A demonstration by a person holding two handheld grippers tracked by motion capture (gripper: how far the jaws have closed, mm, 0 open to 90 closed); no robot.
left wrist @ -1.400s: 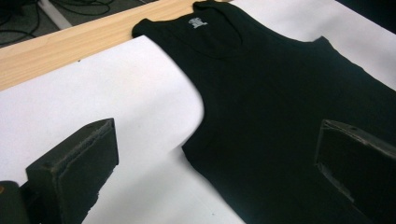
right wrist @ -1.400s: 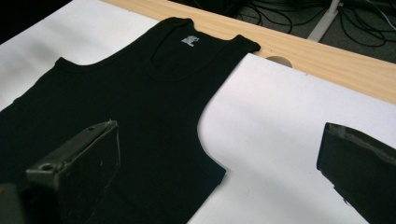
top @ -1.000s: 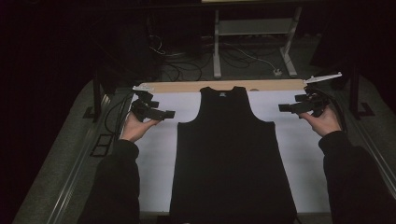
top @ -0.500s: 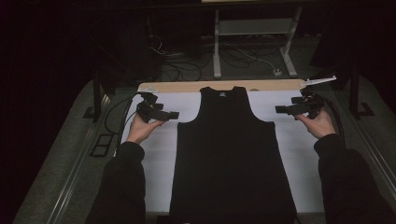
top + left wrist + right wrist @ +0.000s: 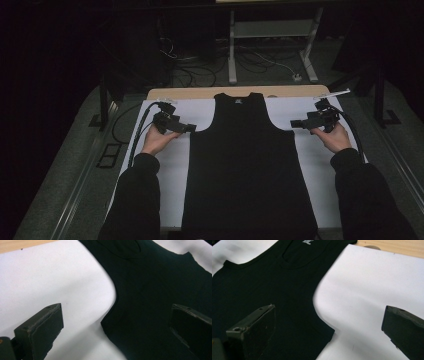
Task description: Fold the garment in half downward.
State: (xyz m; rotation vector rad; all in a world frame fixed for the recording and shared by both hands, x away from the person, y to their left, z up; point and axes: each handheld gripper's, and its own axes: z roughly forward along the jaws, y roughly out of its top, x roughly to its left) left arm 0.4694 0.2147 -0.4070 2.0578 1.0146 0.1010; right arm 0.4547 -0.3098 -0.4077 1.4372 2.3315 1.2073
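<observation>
A black tank top (image 5: 247,165) lies flat and face up down the middle of the white sheet (image 5: 315,170) that covers the table, its neck toward the far wooden edge (image 5: 200,93) and its hem at the person's side. A small pale label shows inside the neckline.

The left gripper (image 5: 189,129) is just beside the shirt's left armhole corner, and its own view has that corner (image 5: 106,323) sitting between two jaws spread wide, one over bare sheet and one over the cloth. The right gripper (image 5: 295,123) mirrors it at the other side, jaws equally far apart, with the right armhole corner (image 5: 330,333) between them. Neither holds anything. Whether the jaw tips touch the fabric I can't quite make out; from above it is too dark there.

To my eye this is the approach before a pinch, likely the start of a fold. The next move calls for both grippers to drop and slide a jaw under each side seam, then close on the cloth alone, not the sheet beneath, and at matching heights so the shirt lifts evenly.
</observation>
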